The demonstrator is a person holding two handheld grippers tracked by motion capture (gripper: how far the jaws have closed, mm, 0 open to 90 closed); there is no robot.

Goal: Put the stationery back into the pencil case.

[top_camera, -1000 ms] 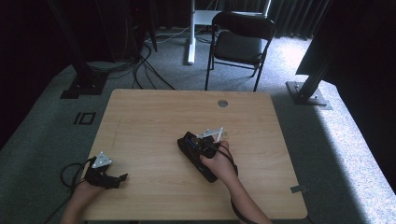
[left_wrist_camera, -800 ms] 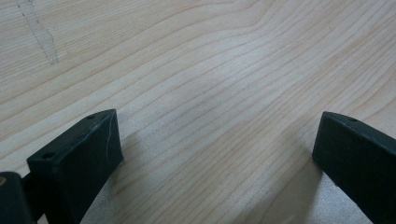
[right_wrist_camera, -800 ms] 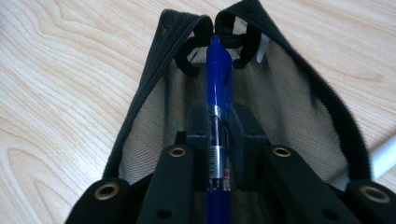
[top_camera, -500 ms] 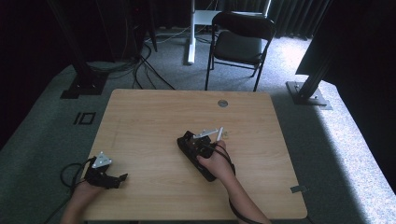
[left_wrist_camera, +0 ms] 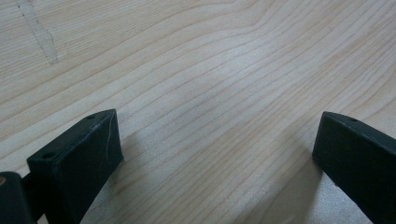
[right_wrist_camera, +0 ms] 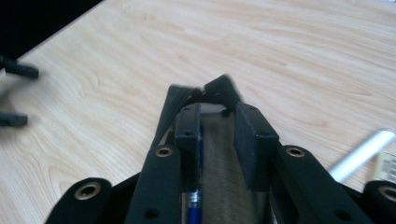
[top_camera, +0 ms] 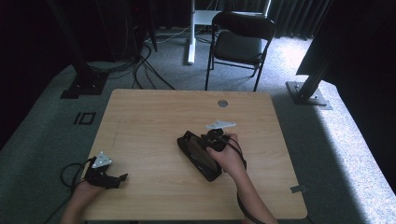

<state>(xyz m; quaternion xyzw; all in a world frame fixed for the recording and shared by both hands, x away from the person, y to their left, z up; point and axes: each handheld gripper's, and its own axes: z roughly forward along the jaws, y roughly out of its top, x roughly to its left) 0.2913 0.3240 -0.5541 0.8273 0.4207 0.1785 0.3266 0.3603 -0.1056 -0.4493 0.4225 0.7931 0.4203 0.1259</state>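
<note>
The right claw (top_camera: 201, 148) hangs over an open black pencil case (top_camera: 198, 156) lying near the middle of the table (top_camera: 154, 112); its jaws have just been opening, a narrow gap between them, gripping nothing, with a blue pen (right_wrist_camera: 193, 205) inside the case below; the left claw (top_camera: 116, 178) rests at the table's near left edge, jaws wide apart over bare wood; a white pen (right_wrist_camera: 359, 154) lies beside the case

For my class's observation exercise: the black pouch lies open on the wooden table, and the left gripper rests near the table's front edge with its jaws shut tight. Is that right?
Not quite. The left gripper has its jaws wide apart, bare wood between them, as the left gripper view shows. The black pouch does lie open on the wooden table.
</note>
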